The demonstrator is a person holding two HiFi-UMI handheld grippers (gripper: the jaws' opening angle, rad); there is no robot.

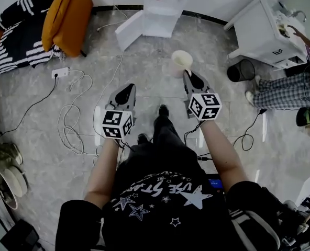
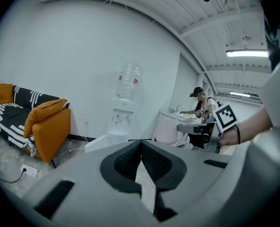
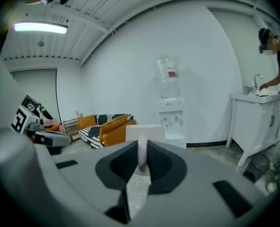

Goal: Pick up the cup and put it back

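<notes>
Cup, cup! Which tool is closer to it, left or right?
Right. The right tool grips the cup by its handle. The left tool is empty, apart from the cup, off to its left.

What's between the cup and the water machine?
Just bare grey floor, seen in the head view. The right tool holds the cup short of the water machine.

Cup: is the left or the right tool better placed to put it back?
Right, probably. The right tool grips the cup by its handle, so it can set it down directly. The left tool is shut, empty, and apart from the cup.
</notes>
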